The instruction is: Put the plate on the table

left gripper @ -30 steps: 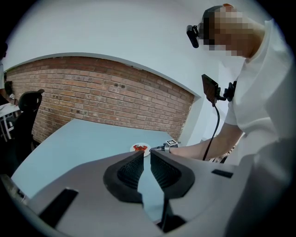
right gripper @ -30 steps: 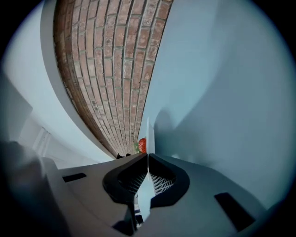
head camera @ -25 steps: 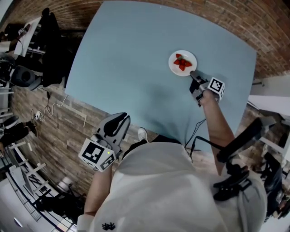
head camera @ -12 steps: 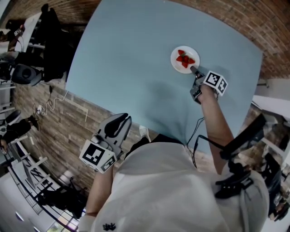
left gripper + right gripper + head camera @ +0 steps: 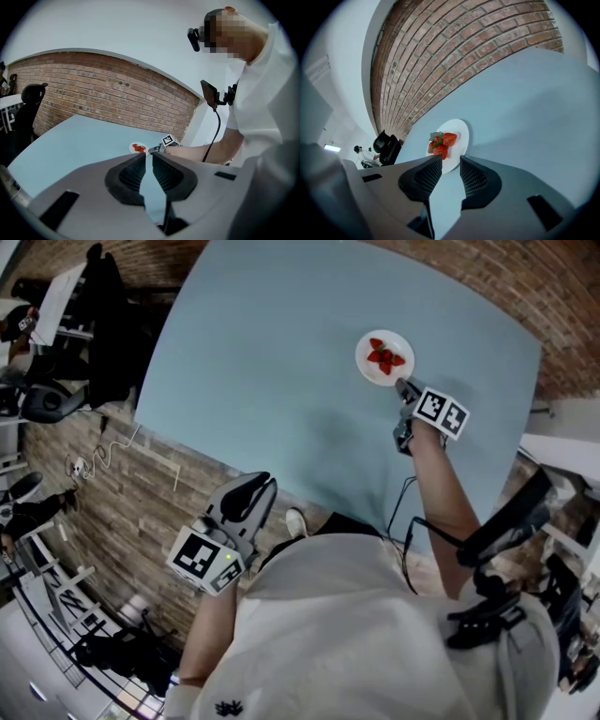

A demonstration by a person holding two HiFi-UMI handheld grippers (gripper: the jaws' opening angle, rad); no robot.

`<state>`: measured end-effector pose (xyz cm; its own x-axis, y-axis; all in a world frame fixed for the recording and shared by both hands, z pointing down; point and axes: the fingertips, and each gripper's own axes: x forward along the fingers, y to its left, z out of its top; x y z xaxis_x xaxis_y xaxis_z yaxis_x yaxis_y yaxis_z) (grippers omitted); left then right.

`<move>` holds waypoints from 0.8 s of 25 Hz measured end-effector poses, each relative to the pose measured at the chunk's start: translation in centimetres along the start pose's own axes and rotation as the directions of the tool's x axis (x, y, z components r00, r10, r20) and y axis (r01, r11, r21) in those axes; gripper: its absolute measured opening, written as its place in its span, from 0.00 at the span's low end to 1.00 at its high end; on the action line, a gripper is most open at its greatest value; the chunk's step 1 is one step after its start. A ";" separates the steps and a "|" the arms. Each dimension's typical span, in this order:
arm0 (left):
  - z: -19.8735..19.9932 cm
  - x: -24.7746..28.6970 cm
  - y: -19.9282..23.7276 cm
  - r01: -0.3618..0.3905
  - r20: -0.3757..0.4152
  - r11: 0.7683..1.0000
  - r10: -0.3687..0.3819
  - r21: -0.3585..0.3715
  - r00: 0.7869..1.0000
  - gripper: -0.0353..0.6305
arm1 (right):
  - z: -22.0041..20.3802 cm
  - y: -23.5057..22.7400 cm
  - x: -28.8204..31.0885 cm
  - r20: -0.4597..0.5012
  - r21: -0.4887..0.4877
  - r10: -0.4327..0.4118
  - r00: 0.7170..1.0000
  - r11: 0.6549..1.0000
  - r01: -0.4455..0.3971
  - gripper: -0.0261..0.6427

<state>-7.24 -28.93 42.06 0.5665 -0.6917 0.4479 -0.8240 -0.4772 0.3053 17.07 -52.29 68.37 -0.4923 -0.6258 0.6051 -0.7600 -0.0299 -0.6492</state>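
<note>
Plate (image 5: pixel 373 374) on table (image 5: pixel 281 352); right gripper (image 5: pixel 450 159) jaws apart, empty, beside it; left gripper (image 5: pixel 149 155) closed.

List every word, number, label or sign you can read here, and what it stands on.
None can be read.
Markers on the left gripper and right gripper: black-and-white square patterns only, no letters.
The small dark emblem on the person's white shirt: too small to read.

Right arm reaches forward, right tongs (image 5: pixel 402 386) parted — left tongs (image 5: pixel 260 487) closed, near the torso.
</note>
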 end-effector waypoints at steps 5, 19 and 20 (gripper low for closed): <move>0.5 -1.5 -0.8 0.075 0.065 0.997 -0.075 0.009 0.995 0.10 | -0.3 2.6 -3.8 0.042 -0.068 0.025 0.999 0.997 -0.022 0.21; -2.3 -11.1 -4.6 0.260 0.163 0.961 -0.272 0.094 0.948 0.10 | -11.3 14.8 -17.4 0.047 -0.462 0.169 0.985 0.878 -0.128 0.05; -2.6 -11.8 -4.9 0.274 0.166 0.957 -0.287 0.101 0.943 0.10 | -12.0 15.7 -18.4 0.053 -0.484 0.181 0.982 0.865 -0.134 0.05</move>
<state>-9.84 -17.04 37.44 0.7716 -0.6054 0.1951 -0.6329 -0.7004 0.3299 9.08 -31.89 52.53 -0.5988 -0.6612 0.4519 -0.7969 0.4354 -0.4188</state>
